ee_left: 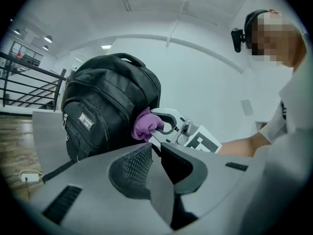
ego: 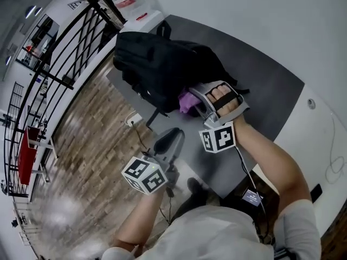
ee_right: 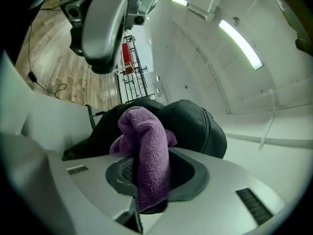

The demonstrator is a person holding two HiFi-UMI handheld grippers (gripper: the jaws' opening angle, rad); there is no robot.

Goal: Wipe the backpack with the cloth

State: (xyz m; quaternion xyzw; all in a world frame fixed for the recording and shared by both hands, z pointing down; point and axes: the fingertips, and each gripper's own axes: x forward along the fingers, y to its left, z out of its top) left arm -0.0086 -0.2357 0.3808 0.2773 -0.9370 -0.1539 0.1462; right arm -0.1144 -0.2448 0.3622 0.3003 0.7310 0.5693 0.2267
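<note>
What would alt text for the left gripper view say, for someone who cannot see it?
A black backpack stands upright on a grey table while the right gripper holds a purple cloth against its side. In the foreground the left gripper is empty, jaws slightly apart.

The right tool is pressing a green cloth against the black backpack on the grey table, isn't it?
No, the cloth is purple, not green; the right gripper view shows it. The right tool does press it against the black backpack on the grey table.
</note>
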